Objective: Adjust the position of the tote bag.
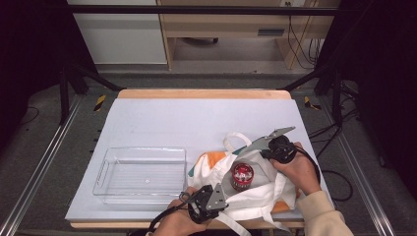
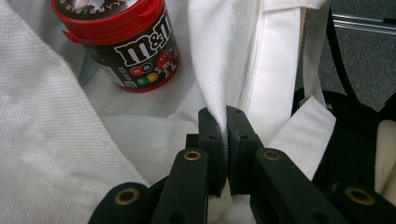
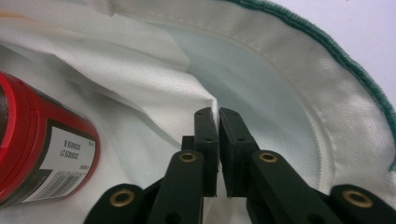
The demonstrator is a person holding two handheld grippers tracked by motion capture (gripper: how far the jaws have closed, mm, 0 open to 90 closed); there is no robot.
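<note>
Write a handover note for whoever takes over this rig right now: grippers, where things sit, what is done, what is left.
Left gripper: jaws shut on a fold of the white cloth bag at its near edge.
Right gripper: jaws shut on the bag's cloth on the far side.
Red candy jar: upright in the bag's open mouth, between the two grippers.
Clear plastic bin: to the left of the bag, nothing in it.
Done: bag gripped on both sides and held open.
Left, probably: get the jar out of the bag, perhaps into the bin.

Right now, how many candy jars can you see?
1. The jar stands in the open mouth of the white bag, between the two grippers. More could be hidden under the bag's folds.
</note>
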